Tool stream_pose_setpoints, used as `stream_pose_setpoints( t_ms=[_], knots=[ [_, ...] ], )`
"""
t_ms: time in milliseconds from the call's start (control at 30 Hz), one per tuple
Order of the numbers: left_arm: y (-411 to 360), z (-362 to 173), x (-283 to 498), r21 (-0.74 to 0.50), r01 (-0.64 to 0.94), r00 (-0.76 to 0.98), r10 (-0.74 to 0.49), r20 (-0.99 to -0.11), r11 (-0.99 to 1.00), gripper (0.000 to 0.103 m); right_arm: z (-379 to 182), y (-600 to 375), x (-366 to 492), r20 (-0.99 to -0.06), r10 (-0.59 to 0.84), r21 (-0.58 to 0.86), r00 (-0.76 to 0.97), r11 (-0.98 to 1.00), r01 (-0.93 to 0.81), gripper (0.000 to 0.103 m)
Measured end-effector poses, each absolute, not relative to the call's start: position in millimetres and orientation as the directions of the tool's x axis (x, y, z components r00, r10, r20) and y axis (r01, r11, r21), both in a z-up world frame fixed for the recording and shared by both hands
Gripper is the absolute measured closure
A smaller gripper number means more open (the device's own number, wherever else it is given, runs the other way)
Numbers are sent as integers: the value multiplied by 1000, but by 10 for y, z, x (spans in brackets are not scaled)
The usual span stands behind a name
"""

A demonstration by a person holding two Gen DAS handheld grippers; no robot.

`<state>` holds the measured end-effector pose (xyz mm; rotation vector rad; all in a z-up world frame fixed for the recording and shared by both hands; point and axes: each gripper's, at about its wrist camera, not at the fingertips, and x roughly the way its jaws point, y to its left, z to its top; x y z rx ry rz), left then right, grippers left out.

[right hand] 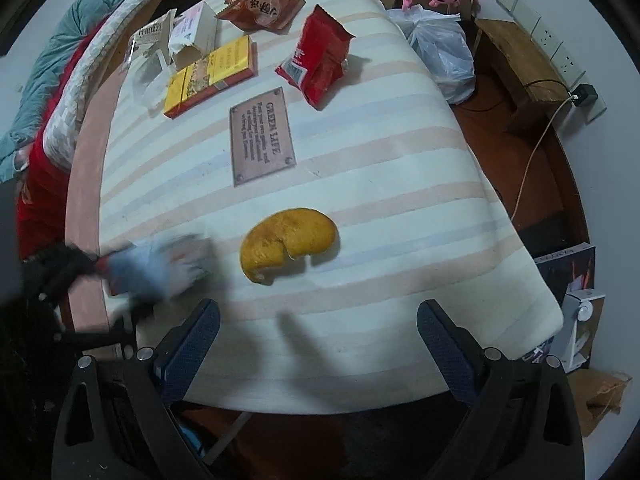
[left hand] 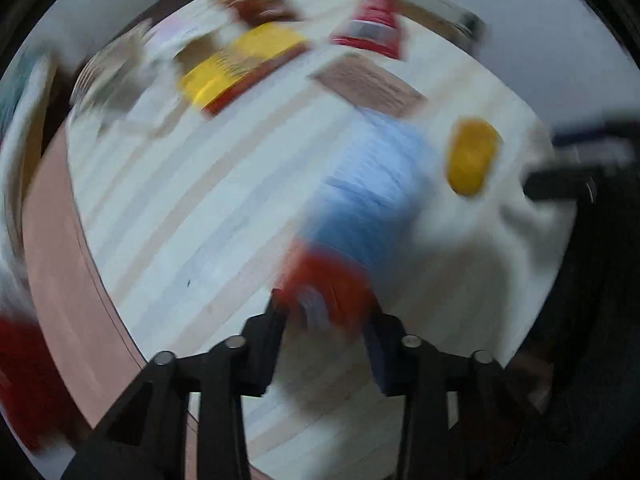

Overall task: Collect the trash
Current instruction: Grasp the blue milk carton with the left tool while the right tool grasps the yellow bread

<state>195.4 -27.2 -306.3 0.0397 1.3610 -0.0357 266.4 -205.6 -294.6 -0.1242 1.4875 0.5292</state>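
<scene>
My left gripper [left hand: 324,312] is shut on a blue and red wrapper [left hand: 360,216], held over the striped mat [left hand: 168,216]; the view is blurred by motion. The same wrapper [right hand: 160,268] and left gripper [right hand: 92,268] show blurred at the mat's left edge in the right wrist view. My right gripper [right hand: 318,320] is open and empty, just short of a yellow orange peel [right hand: 288,242]. Farther back lie a red snack bag [right hand: 320,62], a yellow box [right hand: 212,76], a brown wrapper [right hand: 262,8] and torn white packaging [right hand: 176,36].
A brown "GREEN LIFE" label [right hand: 260,136] is sewn on the mat [right hand: 400,200]. A white plastic bag [right hand: 440,52] sits on the floor at the right, by a wooden stool [right hand: 516,64] and a cable [right hand: 532,152]. Bedding [right hand: 60,80] lies at the left.
</scene>
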Motion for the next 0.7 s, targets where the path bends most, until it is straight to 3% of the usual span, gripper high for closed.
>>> stream_pose_setpoints(
  t_ms=[167, 267, 400, 467, 500, 533, 600, 700],
  knots=[
    [146, -3051, 1937, -41, -291, 219, 24, -975, 956, 75, -2969, -1914, 2697, -961, 276, 237, 36, 879, -414, 3],
    [274, -2991, 1884, -120, -353, 267, -22, -963, 928, 75, -3008, -1828, 2729, -958, 281, 231, 58, 875, -426, 10],
    [221, -2805, 1803, -115, -301, 304, -19, -953, 947, 73, -3084, -1707, 2739, -960, 271, 210, 68, 861, -463, 28],
    [106, -2669, 1807, -96, -248, 331, -9, -944, 964, 72, -3058, -1641, 2705, -963, 252, 172, 98, 849, -500, 48],
    [78, -2607, 1815, -91, -220, 342, -11, -940, 971, 65, -3046, -1633, 2697, -961, 254, 167, 107, 846, -507, 61],
    [69, -2549, 1852, -87, -185, 355, -16, -935, 979, 50, -3035, -1641, 2697, -959, 264, 175, 107, 843, -509, 76],
    [49, -2496, 1923, -74, -101, 378, -31, -925, 992, 37, -3020, -1687, 2704, -957, 269, 182, 110, 850, -494, 76],
    [-108, -2553, 2091, -21, 32, 347, -31, -937, 999, 37, -2979, -1809, 2737, -952, 283, 200, 115, 863, -463, 76]
  ],
)
